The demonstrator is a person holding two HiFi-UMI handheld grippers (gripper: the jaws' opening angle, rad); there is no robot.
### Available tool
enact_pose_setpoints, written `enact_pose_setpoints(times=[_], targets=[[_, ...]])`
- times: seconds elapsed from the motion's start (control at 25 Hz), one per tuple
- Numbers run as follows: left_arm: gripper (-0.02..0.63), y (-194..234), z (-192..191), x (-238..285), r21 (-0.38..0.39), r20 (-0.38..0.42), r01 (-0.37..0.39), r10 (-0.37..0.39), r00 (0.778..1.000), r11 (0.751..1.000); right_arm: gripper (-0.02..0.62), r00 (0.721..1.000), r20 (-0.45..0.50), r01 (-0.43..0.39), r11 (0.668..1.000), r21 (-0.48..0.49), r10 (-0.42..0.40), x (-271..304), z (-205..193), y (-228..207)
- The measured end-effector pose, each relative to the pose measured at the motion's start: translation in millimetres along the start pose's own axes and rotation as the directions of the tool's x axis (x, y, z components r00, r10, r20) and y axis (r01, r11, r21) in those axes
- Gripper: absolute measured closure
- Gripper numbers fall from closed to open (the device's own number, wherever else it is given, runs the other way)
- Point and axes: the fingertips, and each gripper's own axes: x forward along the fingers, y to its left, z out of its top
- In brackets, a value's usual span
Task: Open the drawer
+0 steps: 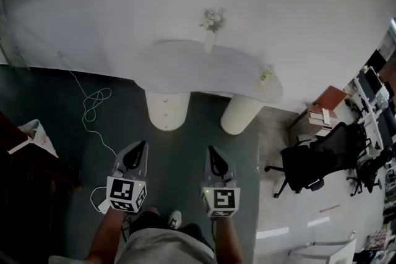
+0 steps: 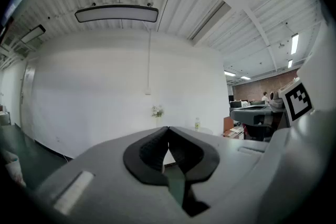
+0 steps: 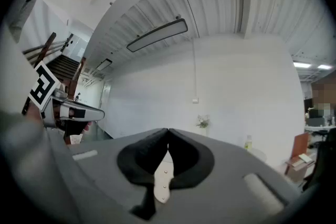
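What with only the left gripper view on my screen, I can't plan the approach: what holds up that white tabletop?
Observer: Two rounded white pedestals; the left pedestal bears two small knobs, one above the other.
Operator: Are the right tongs free?
Observer: The right gripper is shut, with nothing between its tongs.
Operator: Anything on the floor?
Observer: A white cable lies in loose loops to the left of the left pedestal.

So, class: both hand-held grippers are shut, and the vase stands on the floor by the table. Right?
No: the head view shows the vase on the table. The left hand-held gripper and the right hand-held gripper are shut.
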Motion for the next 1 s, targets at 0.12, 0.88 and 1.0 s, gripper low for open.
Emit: enact_pose_setpoints(times=[0.12,0.88,1.0], targets=[[0.595,6,0,1,0.001,-0.003,-0.007,0.007,1.000,1.000,0.592,1.000,-0.001,-0.007,1.000,-0.006,0.007,5,0,4],[0.595,49,-2,10,-0.006,-0.009,-0.063,0.063,0.998,0.998,0.592,0.998,-0.020,-0.066,0.998,0.006,0.066,54,-4,30],[0.595,71,-4,20,-0.008,-0.011,-0.053,0.053,0.999,0.999,0.592,0.999,-0.021,-0.050,0.999,0.008,0.050,74,-2,37]])
